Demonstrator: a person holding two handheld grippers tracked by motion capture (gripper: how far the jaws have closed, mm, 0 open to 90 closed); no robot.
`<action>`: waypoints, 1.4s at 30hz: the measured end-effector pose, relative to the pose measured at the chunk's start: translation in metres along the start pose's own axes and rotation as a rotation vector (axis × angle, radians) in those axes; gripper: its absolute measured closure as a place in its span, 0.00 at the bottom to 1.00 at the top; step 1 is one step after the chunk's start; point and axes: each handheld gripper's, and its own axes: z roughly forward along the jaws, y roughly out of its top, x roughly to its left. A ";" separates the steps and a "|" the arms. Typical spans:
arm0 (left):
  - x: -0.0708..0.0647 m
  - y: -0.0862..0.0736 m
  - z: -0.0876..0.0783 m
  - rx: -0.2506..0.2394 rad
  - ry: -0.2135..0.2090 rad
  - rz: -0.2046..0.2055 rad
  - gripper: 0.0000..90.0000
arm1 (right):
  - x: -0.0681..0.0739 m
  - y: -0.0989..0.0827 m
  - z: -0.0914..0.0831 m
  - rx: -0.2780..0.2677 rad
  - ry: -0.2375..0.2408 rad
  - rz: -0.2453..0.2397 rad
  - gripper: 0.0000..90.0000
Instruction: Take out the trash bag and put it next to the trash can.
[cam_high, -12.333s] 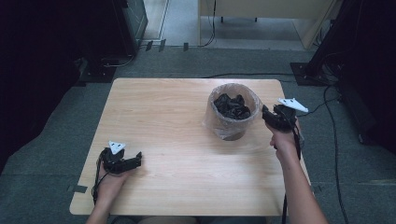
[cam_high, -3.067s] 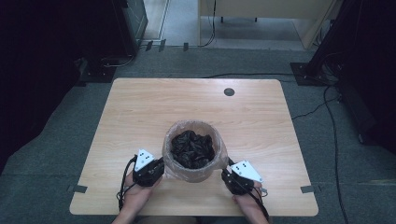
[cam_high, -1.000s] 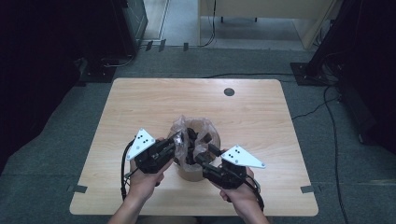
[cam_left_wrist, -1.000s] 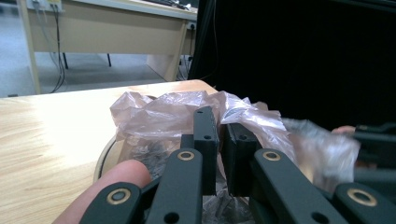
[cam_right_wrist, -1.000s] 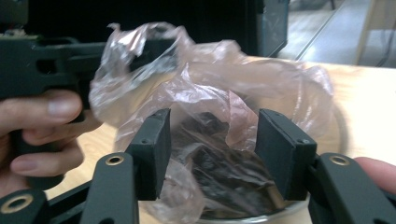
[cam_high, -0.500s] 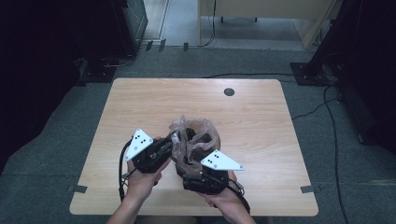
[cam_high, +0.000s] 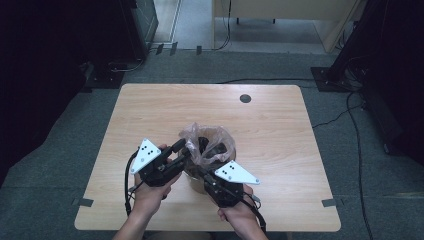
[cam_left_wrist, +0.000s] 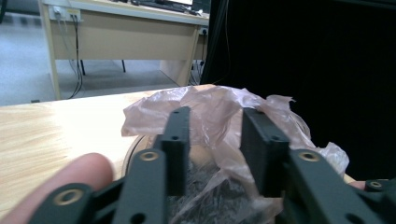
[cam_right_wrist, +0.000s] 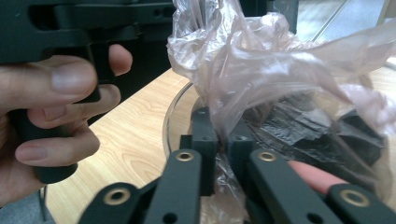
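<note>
**Two grippers work the plastic liner of a bin on a wooden table**

We see a small round bin standing near the front edge of the wooden table, its thin pinkish plastic bag bunched up above the rim and dark crumpled waste inside. Our left gripper reaches in from the left side; its jaws have just been opening and now stand partly apart, with the film lying between and behind them, the pads not pressing on it. Our right gripper comes in from the near side of the bin; its jaws have just closed and now pinch a fold of the bag between the pads. The left hand shows close beside the bin in the right gripper view. A dark round hole marks the table's far edge, well apart from the work.
</note>
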 end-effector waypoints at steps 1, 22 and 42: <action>0.001 0.000 -0.001 0.000 -0.002 -0.002 0.65 | -0.001 0.000 -0.001 -0.005 -0.005 0.001 0.99; 0.044 -0.022 -0.025 0.095 0.196 -0.015 0.10 | -0.004 0.029 -0.016 -0.159 -0.068 -0.056 1.00; 0.130 -0.110 -0.041 0.388 0.495 -0.074 0.10 | 0.000 0.052 -0.027 -0.241 -0.078 -0.090 1.00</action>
